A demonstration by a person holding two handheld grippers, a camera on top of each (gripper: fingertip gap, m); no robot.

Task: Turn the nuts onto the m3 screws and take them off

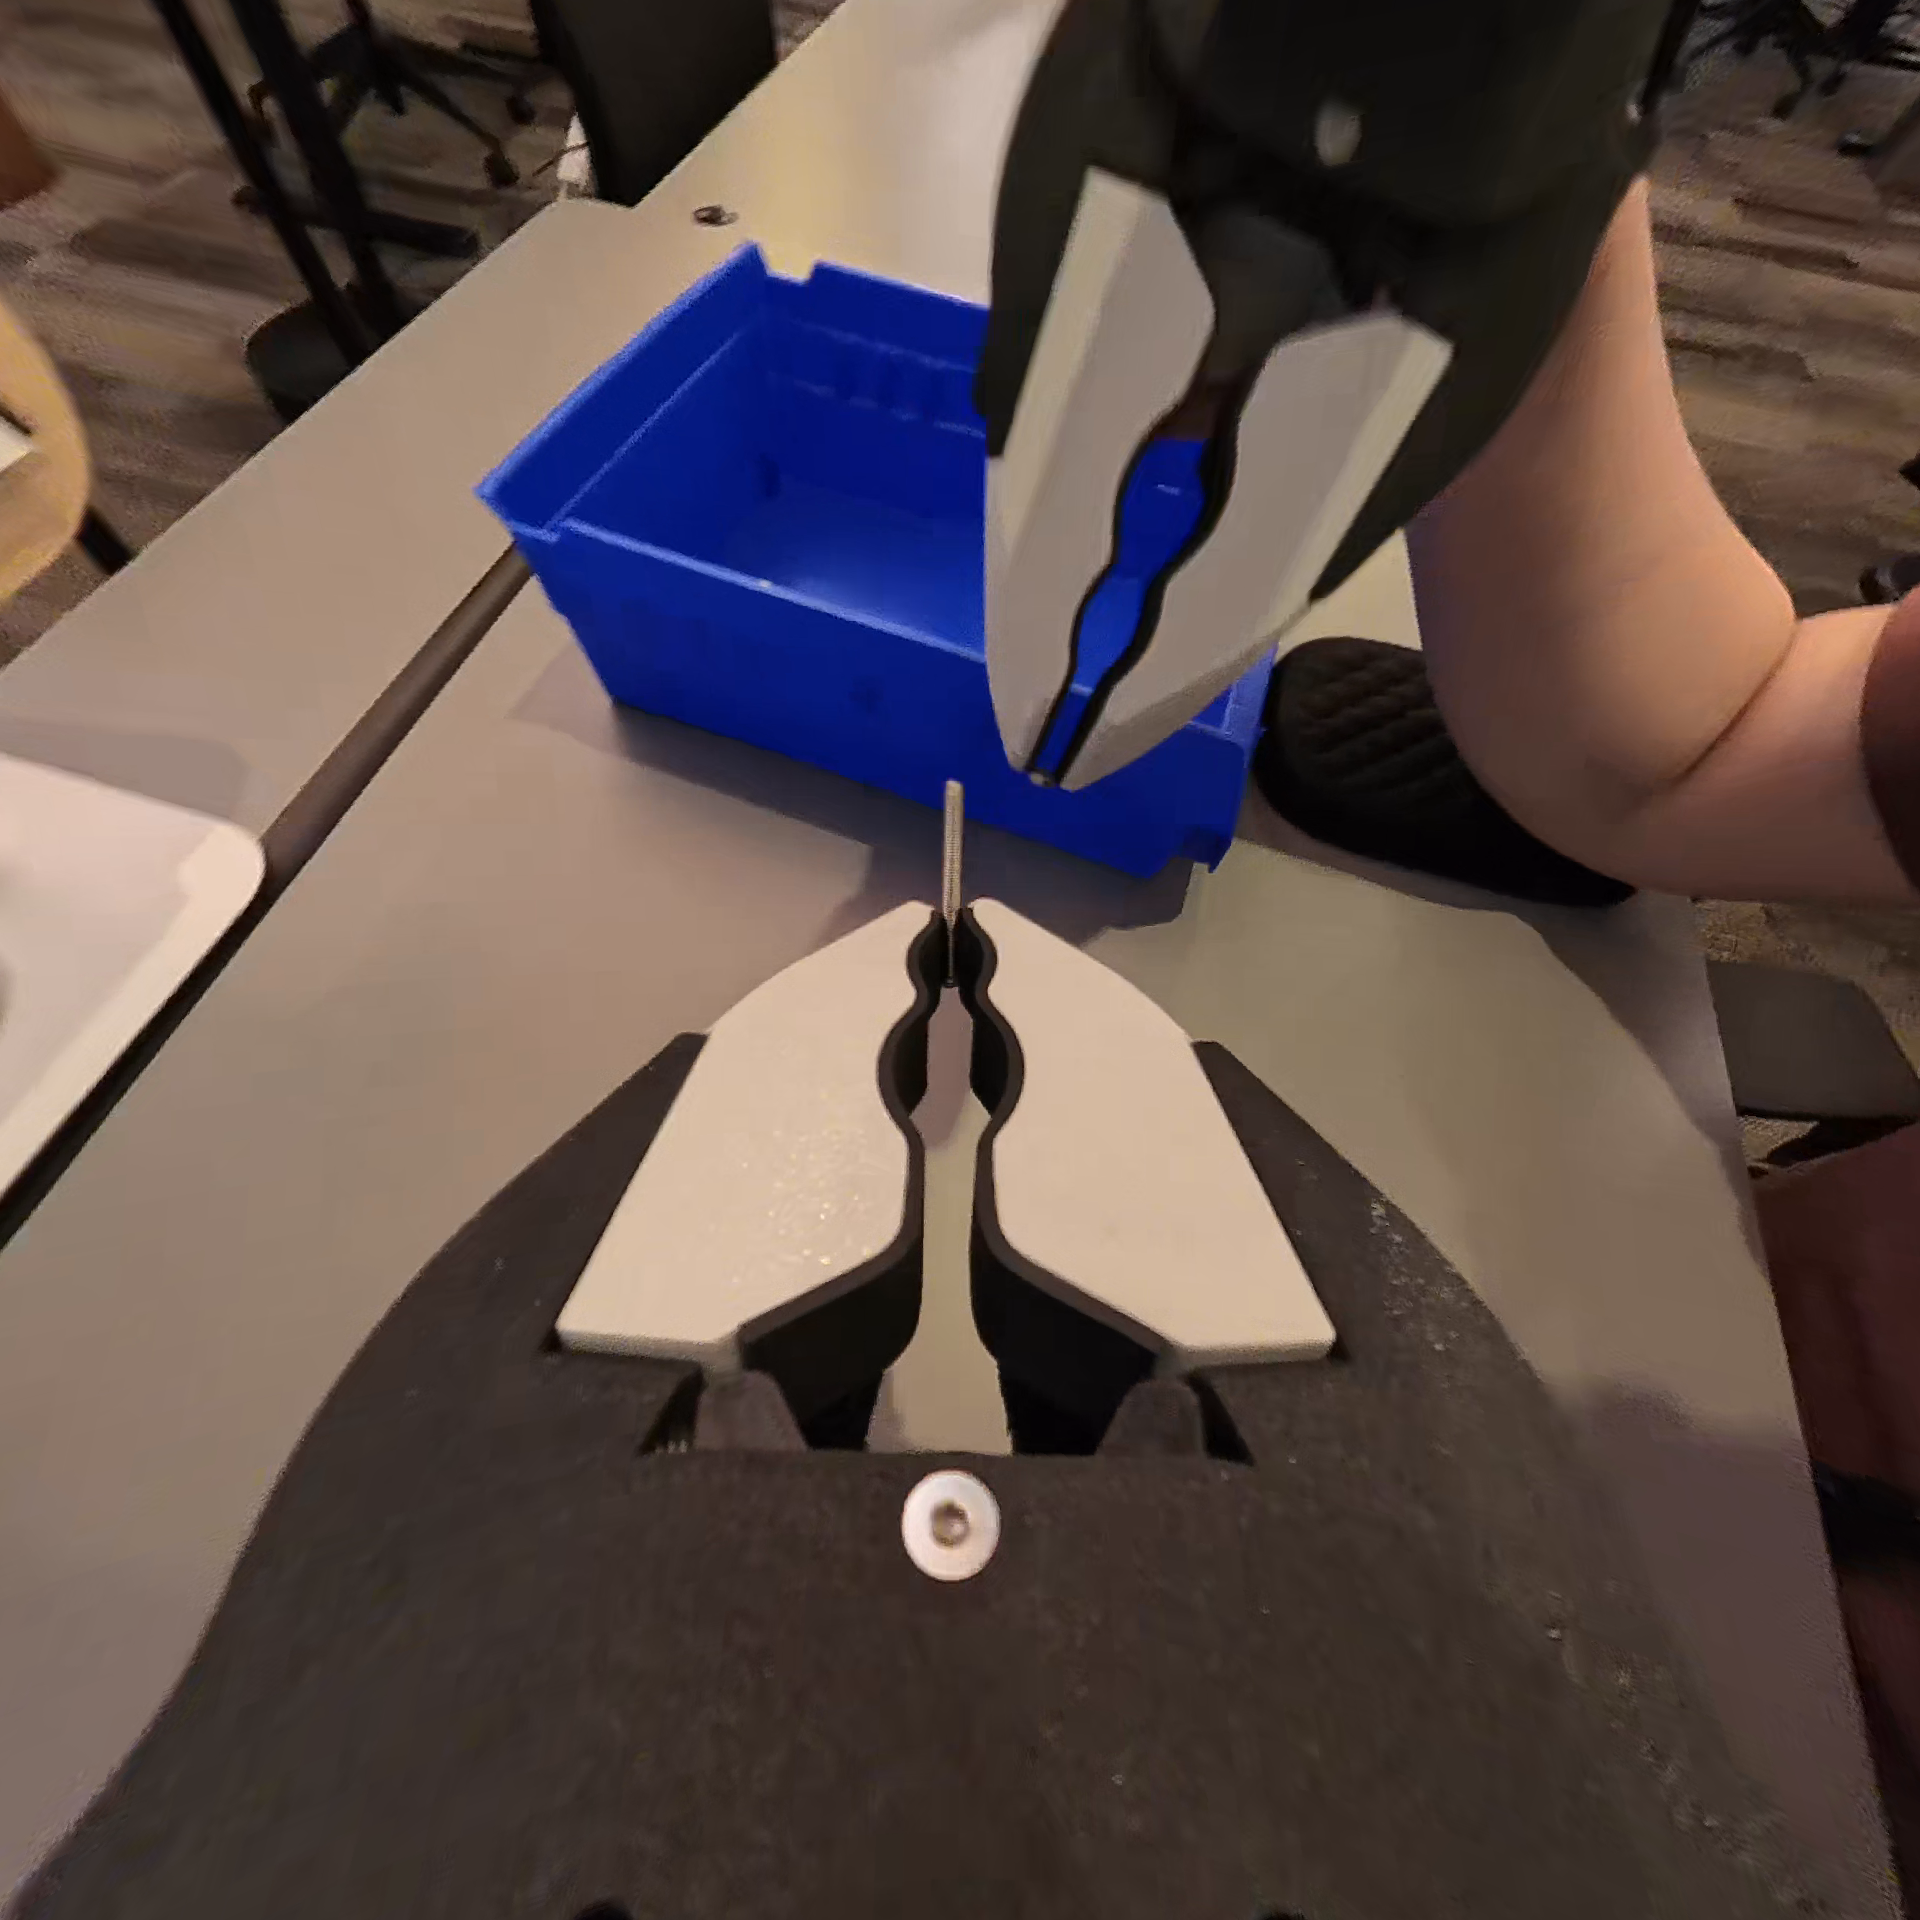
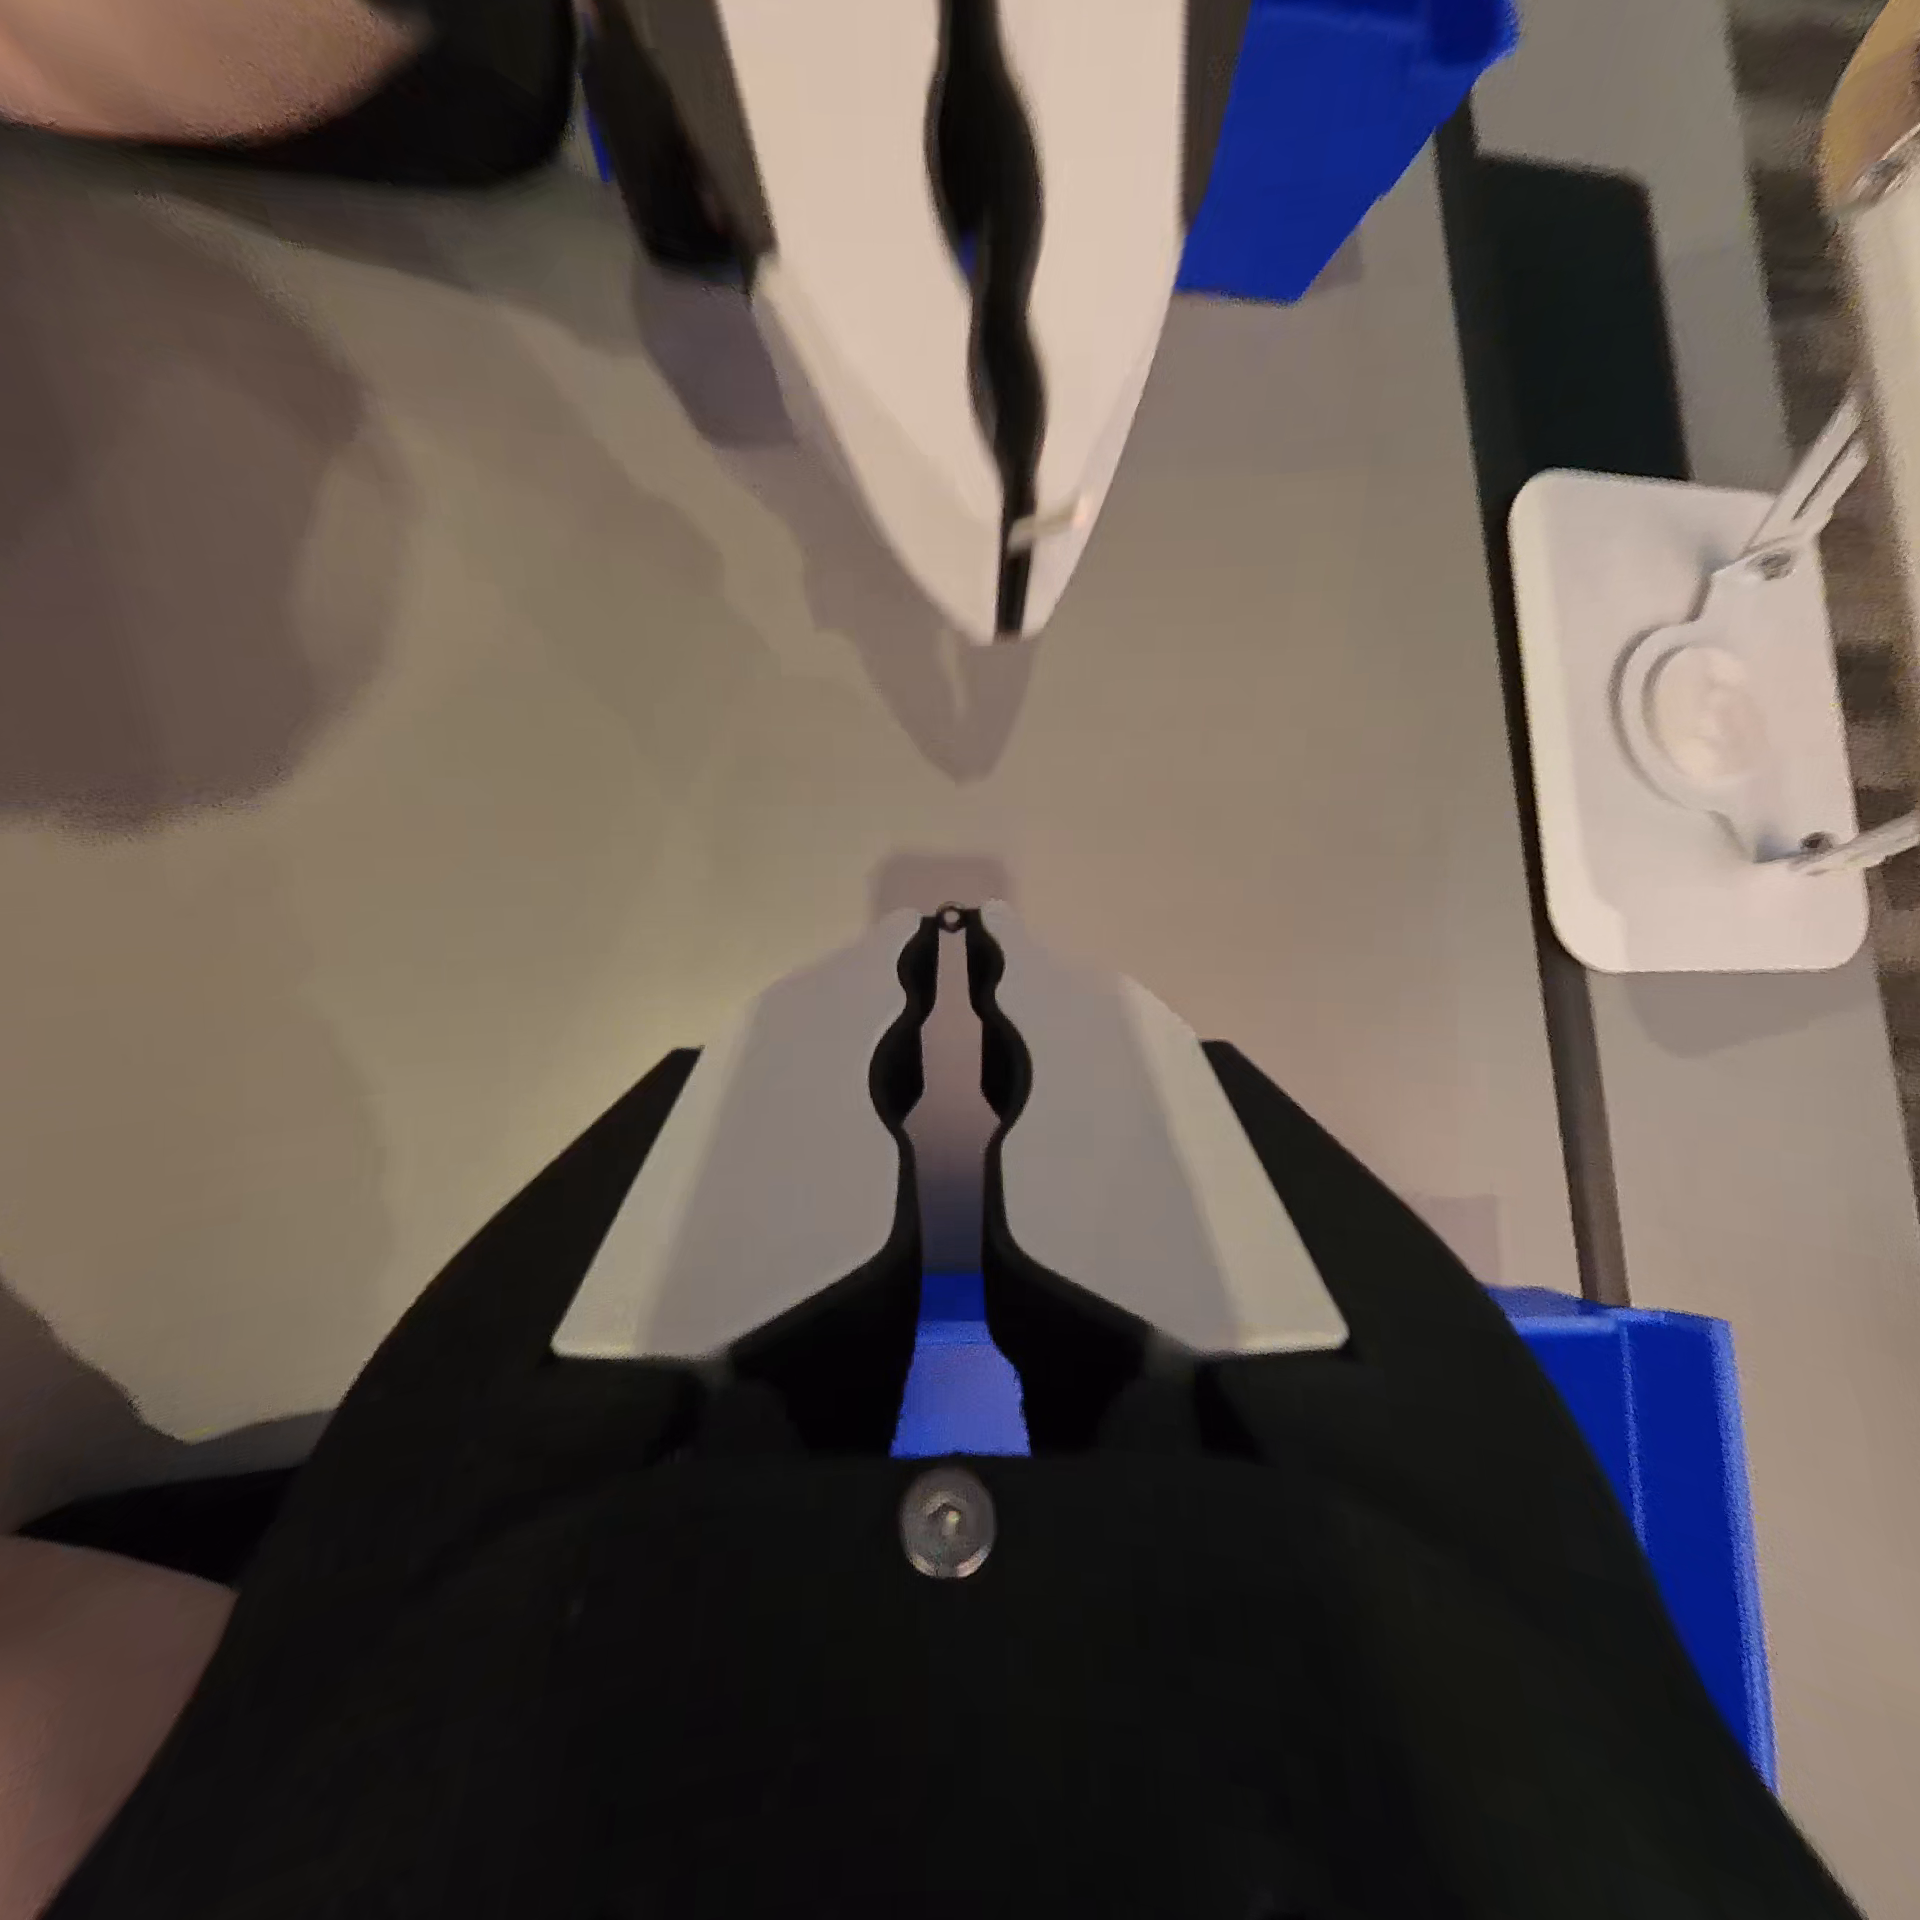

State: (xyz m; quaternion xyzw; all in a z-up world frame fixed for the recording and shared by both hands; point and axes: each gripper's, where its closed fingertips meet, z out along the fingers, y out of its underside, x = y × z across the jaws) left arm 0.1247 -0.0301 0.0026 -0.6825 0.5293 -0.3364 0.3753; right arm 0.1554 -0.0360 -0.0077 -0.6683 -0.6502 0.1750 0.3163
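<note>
Screw: a thin threaded screw (image 1: 953, 847) is pinched at its lower end between the tips of the left gripper (image 1: 953, 914), and it is seen standing straight up out of them, over the grey table (image 1: 520, 1039).

Nut: a small ring-shaped nut (image 2: 950, 916) is caught right at the tips of the right gripper (image 2: 950, 920); in the left wrist view a small round piece (image 1: 1042, 774) is glimpsed at those same tips.

Left gripper: its fingers (image 1: 810, 1122) are pressed in on the screw, with only a narrow wavy slot left between them.

Right gripper: its fingers (image 2: 1081, 1132) are drawn nearly together on the nut; it is held pointing down from the far right, just beside and above the screw's top, not touching it.

Gap: the two sets of tips are kept near each other, tip facing tip, with bare table shown between them in the right wrist view.

Blue bin (image 1: 790, 540): set on the table just beyond the screw, partly covered by the right gripper.

Arm (image 1: 1621, 644): a bare forearm is seen at the right, behind the right gripper.

White tray (image 2: 1621, 748): placed at the table's right edge in the right wrist view, well apart from the grippers.
</note>
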